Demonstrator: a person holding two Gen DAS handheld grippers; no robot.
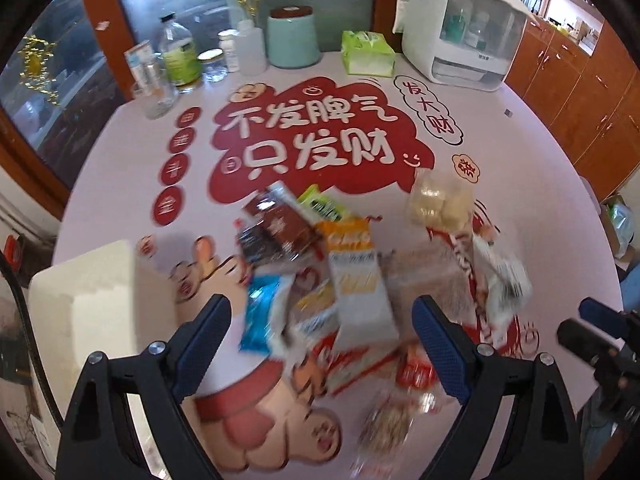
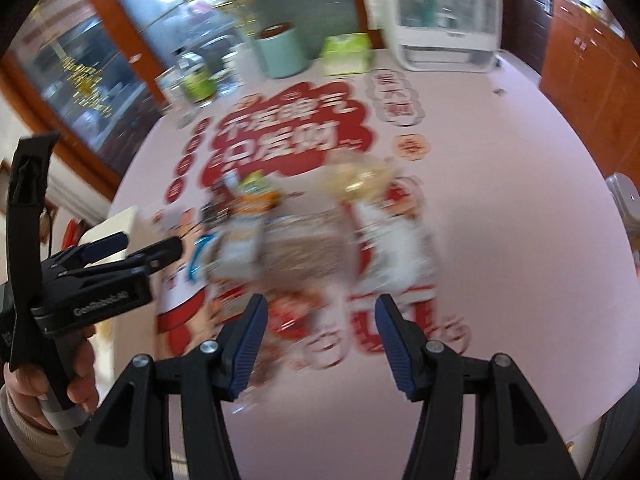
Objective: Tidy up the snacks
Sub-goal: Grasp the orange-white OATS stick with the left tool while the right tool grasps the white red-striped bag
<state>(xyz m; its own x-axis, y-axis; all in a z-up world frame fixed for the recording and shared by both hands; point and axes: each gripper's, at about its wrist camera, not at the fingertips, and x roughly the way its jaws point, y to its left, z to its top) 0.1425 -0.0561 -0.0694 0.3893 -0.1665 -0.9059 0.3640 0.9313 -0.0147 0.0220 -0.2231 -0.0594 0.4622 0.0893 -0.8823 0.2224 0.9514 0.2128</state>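
A heap of snack packets (image 1: 352, 280) lies on the round pink table: a brown packet (image 1: 280, 224), an orange-and-white packet (image 1: 356, 272), a blue packet (image 1: 260, 312), a clear bag of pale buns (image 1: 440, 204). My left gripper (image 1: 322, 320) is open and empty, above the near side of the heap. A white box (image 1: 92, 304) stands at its left. In the blurred right wrist view the heap (image 2: 280, 248) lies ahead of my right gripper (image 2: 322, 320), which is open and empty. The left gripper (image 2: 152, 248) shows there at the left.
At the table's far edge stand bottles and jars (image 1: 180, 60), a teal canister (image 1: 292, 40), a green tissue pack (image 1: 366, 54) and a white storage cabinet (image 1: 460, 28). Wooden cupboards (image 1: 580, 92) are on the right, a glass door (image 1: 60, 80) on the left.
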